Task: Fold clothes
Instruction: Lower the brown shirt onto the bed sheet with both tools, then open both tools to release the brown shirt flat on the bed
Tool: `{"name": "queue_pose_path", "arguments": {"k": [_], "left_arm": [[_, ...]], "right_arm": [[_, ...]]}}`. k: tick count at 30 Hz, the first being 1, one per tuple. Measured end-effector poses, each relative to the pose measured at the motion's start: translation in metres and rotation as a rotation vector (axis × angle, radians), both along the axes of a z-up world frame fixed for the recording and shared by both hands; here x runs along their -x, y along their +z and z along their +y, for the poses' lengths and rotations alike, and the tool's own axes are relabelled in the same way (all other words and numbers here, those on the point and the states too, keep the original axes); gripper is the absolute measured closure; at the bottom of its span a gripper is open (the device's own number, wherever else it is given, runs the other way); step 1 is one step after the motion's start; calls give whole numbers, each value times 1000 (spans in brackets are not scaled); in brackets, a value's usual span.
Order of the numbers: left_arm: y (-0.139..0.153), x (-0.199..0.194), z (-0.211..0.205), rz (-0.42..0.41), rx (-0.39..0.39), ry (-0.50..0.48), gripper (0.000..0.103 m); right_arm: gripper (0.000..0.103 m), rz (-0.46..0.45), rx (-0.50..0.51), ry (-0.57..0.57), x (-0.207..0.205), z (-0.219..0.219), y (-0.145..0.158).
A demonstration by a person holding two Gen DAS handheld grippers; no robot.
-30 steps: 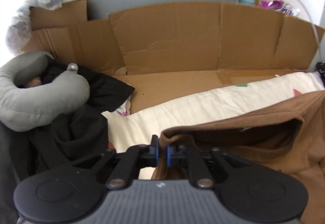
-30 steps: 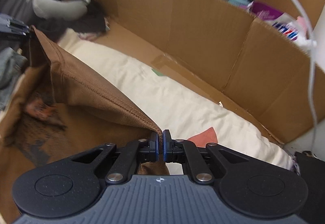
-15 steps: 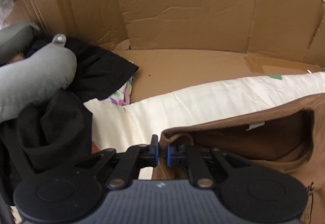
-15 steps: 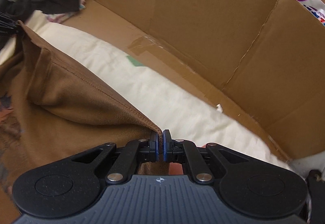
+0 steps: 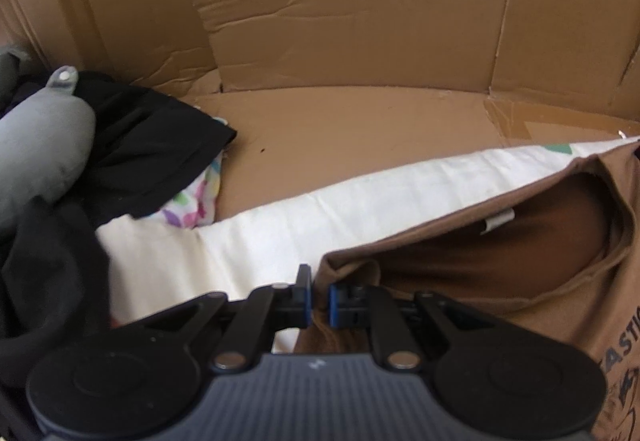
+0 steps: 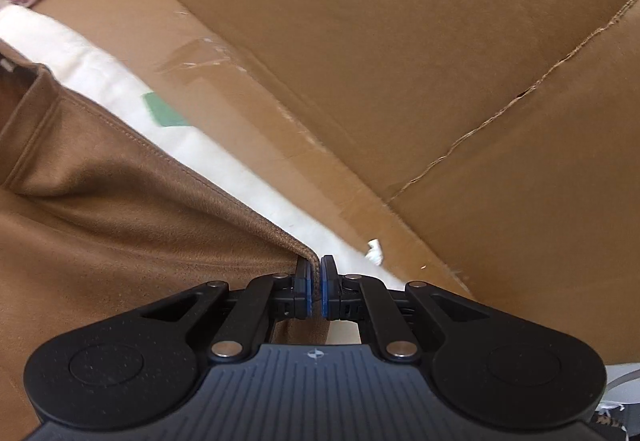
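A big flattened cardboard box (image 5: 360,21) walls in the back and sides of the work area, its floor showing bare beyond a cream-white sheet (image 5: 304,217) spread as the folding surface. On that sheet lies the brown T-shirt (image 5: 500,257), print side up on its lower layer, with one edge raised off the rest so the inside and a small white label (image 5: 498,220) show through the opening. Off to the left a heap of black clothes (image 5: 132,145) sits under a grey neck pillow (image 5: 40,149), with a bit of colourful patterned fabric (image 5: 196,201) poking out beneath. The left gripper (image 5: 318,297) has its jaws closed narrowly on one corner of the raised brown edge; the right gripper (image 6: 316,291) pinches the other corner the same way, the stitched hem running taut away from it. To my eye this is mid-fold: the edge is being carried over the body of the shirt. The next move, I'd judge, calls for bringing both corners down level and together, so the hem lands straight, before letting go.
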State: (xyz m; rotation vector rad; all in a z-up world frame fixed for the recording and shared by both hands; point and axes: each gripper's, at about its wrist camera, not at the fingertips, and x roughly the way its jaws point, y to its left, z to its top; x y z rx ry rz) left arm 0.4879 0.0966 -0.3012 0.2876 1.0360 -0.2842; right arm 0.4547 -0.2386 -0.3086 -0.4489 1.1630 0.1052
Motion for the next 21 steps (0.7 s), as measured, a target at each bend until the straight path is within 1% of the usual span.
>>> {"name": "queue_pose_path", "arguments": {"k": [2, 3, 4, 5, 6, 7, 8, 9, 10, 13, 15, 17, 18, 19, 21], "left_arm": [[-4, -3, -5, 5, -8, 4, 94], [-6, -5, -8, 9, -28, 7, 90], [-8, -7, -11, 11, -50, 11, 88], [-6, -6, -11, 8, -50, 15, 88], [-2, -5, -11, 4, -45, 19, 88], [1, -4, -11, -1, -40, 23, 87], [5, -1, -9, -10, -34, 23, 86], [10, 1, -7, -23, -28, 26, 81], [15, 4, -5, -36, -22, 31, 76], [28, 13, -4, -70, -7, 33, 75], [35, 18, -7, -92, -17, 19, 73], [38, 18, -9, -105, -52, 21, 62], [37, 17, -9, -106, -71, 32, 52], [35, 13, -7, -94, -79, 50, 50], [32, 2, -1, -50, -57, 91, 50]], "right_arm": [[100, 1, 10, -25, -4, -1, -2], [100, 2, 12, -34, -6, -2, -4], [98, 1, 2, -34, -6, -1, -7], [96, -7, -13, -25, -4, 0, -8], [86, -20, -25, -15, -1, -2, -6], [79, -37, -41, -20, 3, -5, -2], [76, -54, -57, -24, 6, -9, 3], [70, -69, -78, -30, 11, -13, 8], [66, -84, -110, -41, 16, -19, 15], [63, -117, -191, -72, 32, -36, 34], [63, -123, -224, -87, 44, -47, 42], [63, -123, -254, -93, 56, -57, 47], [64, -123, -265, -98, 62, -62, 50], [64, -123, -274, -104, 68, -65, 52], [64, -122, -303, -121, 80, -73, 54]]}}
